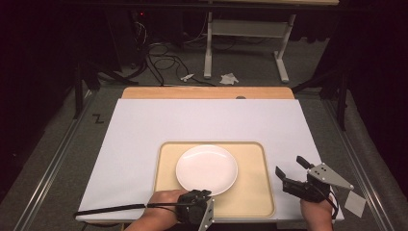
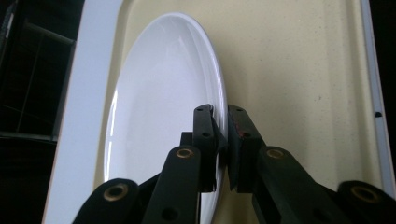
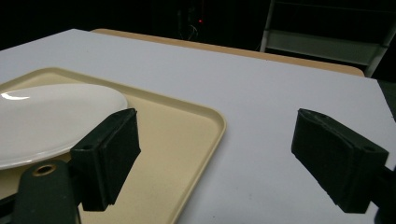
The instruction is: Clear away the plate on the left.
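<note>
Left gripper [image 1: 206,193] clamps the plate [image 1: 206,169] rim.
The plate lies on the tray [image 1: 250,192], jaws pinched on its near edge; right gripper [image 1: 291,168] hovers beside the tray over the tabletop [image 1: 144,130], jaws wide apart.

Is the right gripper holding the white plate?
No, the right gripper stands open over the white table, beside the tray, apart from the white plate.

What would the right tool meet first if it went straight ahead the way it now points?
Probably nothing soon: the open right tool points over bare white table, just past the tray's corner. The plate lies off to one side. Depth is hard to judge.
</note>
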Available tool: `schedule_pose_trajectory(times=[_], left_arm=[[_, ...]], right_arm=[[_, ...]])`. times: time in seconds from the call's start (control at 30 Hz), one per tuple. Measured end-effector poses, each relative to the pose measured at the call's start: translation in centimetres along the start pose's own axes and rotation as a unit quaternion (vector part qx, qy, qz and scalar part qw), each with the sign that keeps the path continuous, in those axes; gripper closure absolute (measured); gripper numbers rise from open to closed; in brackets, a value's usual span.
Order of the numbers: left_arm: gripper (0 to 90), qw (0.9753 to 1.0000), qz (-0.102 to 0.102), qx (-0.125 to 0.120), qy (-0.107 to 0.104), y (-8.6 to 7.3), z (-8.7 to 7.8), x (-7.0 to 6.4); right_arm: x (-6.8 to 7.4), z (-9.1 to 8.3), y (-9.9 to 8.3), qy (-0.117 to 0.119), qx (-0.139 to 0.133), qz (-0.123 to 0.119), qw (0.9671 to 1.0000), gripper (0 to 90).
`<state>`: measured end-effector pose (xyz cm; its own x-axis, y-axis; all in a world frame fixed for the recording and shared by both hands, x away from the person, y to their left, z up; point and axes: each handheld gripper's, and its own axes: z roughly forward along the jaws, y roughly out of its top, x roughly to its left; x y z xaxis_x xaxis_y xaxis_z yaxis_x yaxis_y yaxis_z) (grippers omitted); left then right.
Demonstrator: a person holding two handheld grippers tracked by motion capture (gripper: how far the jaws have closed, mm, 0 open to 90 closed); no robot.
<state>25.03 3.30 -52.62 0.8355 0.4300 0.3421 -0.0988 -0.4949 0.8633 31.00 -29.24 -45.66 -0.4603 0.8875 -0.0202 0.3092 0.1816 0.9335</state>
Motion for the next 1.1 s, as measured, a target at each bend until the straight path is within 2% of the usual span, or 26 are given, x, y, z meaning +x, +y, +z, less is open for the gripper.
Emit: schedule_pose_trajectory(times=[0.23, 0.33, 0.43, 0.53, 0.6, 0.8, 0.93, 1.1], left_arm=[[80.7, 0.9999, -0.008, 0.005, -0.006, -0.3, 0.3, -0.2], [79.3, 0.9996, -0.024, 0.010, -0.013, -0.4, 0.5, -0.3], [75.4, 0.9995, -0.023, 0.018, -0.011, -0.5, 0.6, -0.3], [69.1, 0.9990, -0.037, 0.021, -0.016, -0.4, 0.6, -0.3], [63.8, 0.9988, -0.042, 0.016, -0.021, -0.2, 0.5, -0.4], [57.0, 0.9977, -0.062, -0.012, -0.025, 0.9, -0.5, -0.1], [54.5, 0.9985, -0.048, -0.018, -0.016, 1.1, -1.0, 0.1], [51.3, 0.9986, -0.047, -0.020, 0.011, 1.2, -1.4, 1.1]], right_arm=[[0.0, -0.1, 0.0, 0.000, -0.001, 0.001, 1.0000, 16.3], [0.0, 0.0, 0.0, 0.000, 0.000, 0.001, 1.0000, 16.3], [-0.1, -0.1, 0.0, 0.000, -0.002, 0.000, 1.0000, 16.3], [-0.1, -0.1, 0.0, 0.000, -0.003, 0.000, 1.0000, 16.3], [0.0, -0.1, 0.0, 0.002, -0.003, 0.001, 1.0000, 16.3], [0.0, -0.1, 0.0, 0.000, -0.001, 0.002, 1.0000, 16.3], [0.1, 0.1, 0.0, 0.001, 0.000, 0.001, 1.0000, 16.3], [0.0, 0.1, -0.1, 0.001, 0.002, 0.004, 1.0000, 16.3]])
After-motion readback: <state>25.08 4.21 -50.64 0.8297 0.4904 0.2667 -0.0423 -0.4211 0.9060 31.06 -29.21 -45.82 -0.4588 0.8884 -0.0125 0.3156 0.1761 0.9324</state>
